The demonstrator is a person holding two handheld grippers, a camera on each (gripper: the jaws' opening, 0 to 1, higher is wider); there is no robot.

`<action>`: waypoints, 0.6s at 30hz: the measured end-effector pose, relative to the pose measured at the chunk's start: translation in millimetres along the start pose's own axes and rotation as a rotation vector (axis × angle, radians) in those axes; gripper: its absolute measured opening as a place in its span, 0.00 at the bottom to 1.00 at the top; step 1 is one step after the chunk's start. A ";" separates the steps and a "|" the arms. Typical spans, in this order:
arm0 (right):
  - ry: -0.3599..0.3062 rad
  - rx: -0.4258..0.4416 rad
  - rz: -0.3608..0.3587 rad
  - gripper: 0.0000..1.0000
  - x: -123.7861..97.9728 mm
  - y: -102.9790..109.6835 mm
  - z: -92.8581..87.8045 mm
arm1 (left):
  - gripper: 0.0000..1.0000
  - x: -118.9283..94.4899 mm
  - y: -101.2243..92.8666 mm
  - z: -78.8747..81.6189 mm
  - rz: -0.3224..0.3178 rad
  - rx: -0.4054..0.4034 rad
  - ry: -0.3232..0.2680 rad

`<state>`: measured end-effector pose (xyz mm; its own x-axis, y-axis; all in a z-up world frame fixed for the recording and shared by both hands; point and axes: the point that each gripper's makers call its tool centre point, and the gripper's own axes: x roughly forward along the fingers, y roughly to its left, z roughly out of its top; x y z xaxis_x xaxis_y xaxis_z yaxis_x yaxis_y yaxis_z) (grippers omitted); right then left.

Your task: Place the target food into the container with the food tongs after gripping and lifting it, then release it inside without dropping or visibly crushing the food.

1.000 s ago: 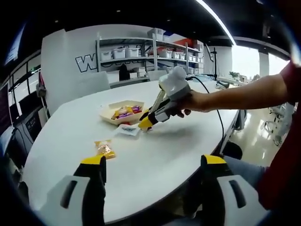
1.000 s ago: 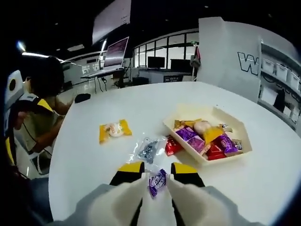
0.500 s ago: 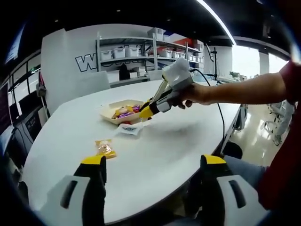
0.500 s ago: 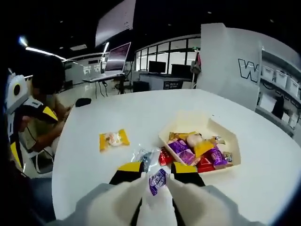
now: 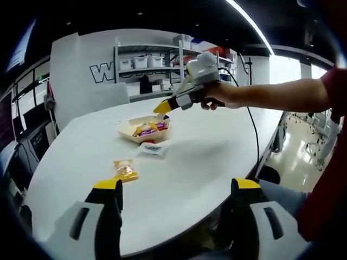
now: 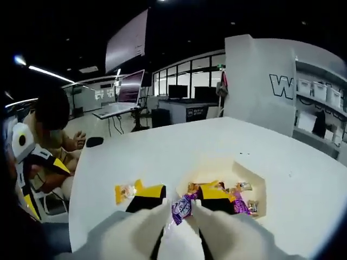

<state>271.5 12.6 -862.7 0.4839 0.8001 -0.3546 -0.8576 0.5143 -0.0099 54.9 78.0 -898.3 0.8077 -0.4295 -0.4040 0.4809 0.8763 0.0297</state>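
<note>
The right claw (image 6: 181, 201) has its yellow-tipped jaws pressed close on a small purple-wrapped candy (image 6: 181, 207). The candy sits between the two jaws, up in the air above the big white round desk (image 6: 162, 146). It looks whole, not squashed.

Just past the jaws is a shallow cream tray with slanted walls (image 6: 246, 176). It rests on the desk. Inside it lie other wrapped sweets, some purple, some yellow. In the right gripper view the held candy hangs in front of the near edge of the tray.

To the left of the tray, a yellow wrapped snack with a pale middle (image 6: 126, 191) lies flat on the desk, partly hidden behind the left jaw.

In the left gripper view, the right claw (image 5: 162, 106) is held by a hand (image 5: 217, 97) that reaches out over the desk (image 5: 217, 151). Its yellow tip is up above the cream tray (image 5: 126, 129). A clear wrapped packet (image 5: 153, 148) lies on the desk just beside the tray, on the near side. The yellow snack (image 5: 124, 170) lies nearer still, well apart from the tray.

The left claw (image 5: 176, 195) is wide apart and holds nothing. Its two jaws stand at the near edge of the desk.

A person sits at the far left in the right gripper view (image 6: 51, 130). Shelves with white boxes (image 5: 152, 59) stand behind the desk.
</note>
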 end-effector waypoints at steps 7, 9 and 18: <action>0.020 -0.028 -0.012 0.17 6.7 -9.3 8.8 | 0.80 -2.2 2.8 -3.1 0.006 -0.003 0.003; 0.016 -0.024 -0.017 0.18 7.0 -13.1 13.7 | 0.80 -3.0 3.3 -3.1 0.007 -0.005 0.003; 0.000 -0.003 -0.075 0.19 7.3 -40.7 37.2 | 0.80 -3.9 9.0 -0.5 0.023 -0.007 -0.002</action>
<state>316.4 9.0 -830.1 0.5468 0.7593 -0.3528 -0.8195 0.5717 -0.0397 55.9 87.6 -896.9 0.8192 -0.4094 -0.4016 0.4596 0.8875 0.0327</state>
